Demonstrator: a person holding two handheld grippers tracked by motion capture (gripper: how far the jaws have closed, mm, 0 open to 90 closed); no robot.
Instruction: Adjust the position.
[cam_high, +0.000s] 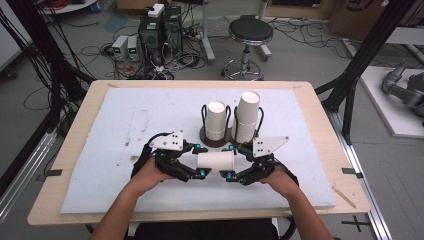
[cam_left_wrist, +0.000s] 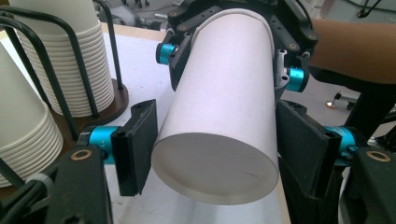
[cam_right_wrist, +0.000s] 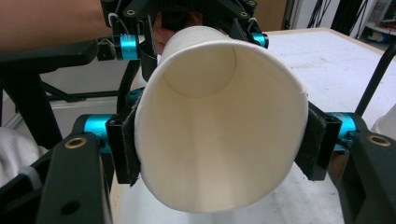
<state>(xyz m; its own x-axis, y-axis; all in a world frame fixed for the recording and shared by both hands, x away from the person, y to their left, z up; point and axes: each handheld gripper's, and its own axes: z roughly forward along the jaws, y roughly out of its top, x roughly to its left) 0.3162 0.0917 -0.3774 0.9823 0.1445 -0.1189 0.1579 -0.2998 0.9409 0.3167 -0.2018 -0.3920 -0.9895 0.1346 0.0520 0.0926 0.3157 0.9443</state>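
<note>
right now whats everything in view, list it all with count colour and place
paper cup: 1, white, lying on its side between the two grippers, closed base toward the left one, open mouth toward the right one
cup stacks: 2, white, upright in the holder behind the grippers; the right stack is taller
cup holder: 1, black wire loops on a dark round base, mid table
mat: 1, white, stained, covering the table
table: 1, light wood
stool: 1, black seat, on the floor behind the table
left gripper: black with blue parts, at the cup's base end
right gripper: black with blue parts, pads on the cup's rim end
</note>
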